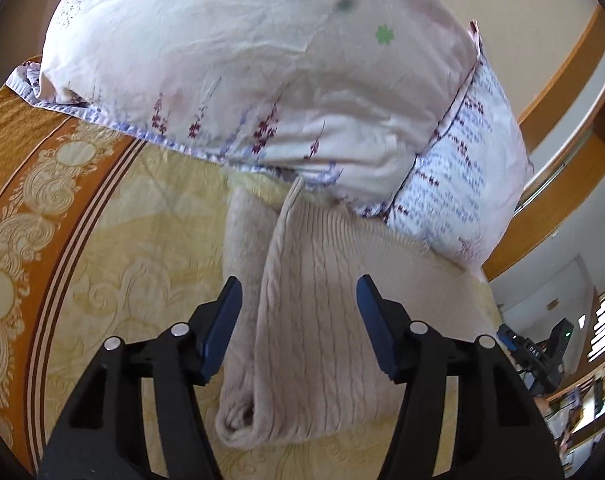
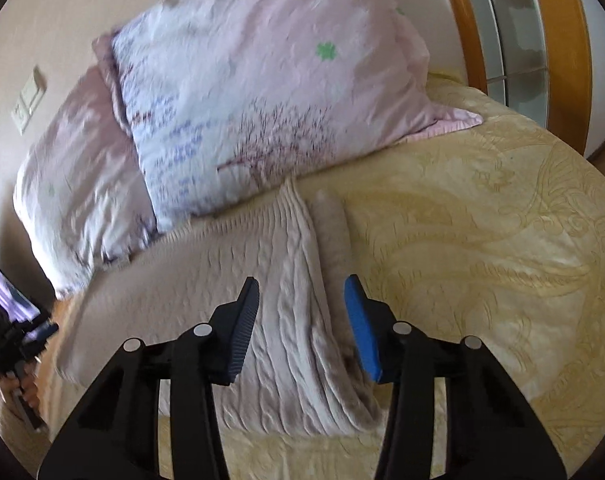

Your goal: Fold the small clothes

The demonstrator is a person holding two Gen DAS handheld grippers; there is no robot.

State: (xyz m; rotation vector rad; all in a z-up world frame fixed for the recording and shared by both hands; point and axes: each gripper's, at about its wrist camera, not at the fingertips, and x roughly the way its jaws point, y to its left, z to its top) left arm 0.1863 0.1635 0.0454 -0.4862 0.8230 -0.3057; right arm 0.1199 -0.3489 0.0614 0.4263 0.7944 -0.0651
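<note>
Between the spread fingers of the left gripper (image 1: 298, 292) and right gripper (image 2: 302, 294), a folded beige sweater (image 1: 302, 320) lies ungripped, its far end hidden under blurred pillows (image 1: 262, 80).

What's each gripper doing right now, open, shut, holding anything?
Left gripper: open, holding nothing, over the folded beige knit sweater.
Right gripper: open, holding nothing, over the same sweater.

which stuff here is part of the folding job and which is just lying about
Part of the job:
beige cable-knit sweater, partly folded
left gripper, open
right gripper, open

Just lying about:
pink floral pillow
second pale pillow
yellow patterned bedspread
</note>
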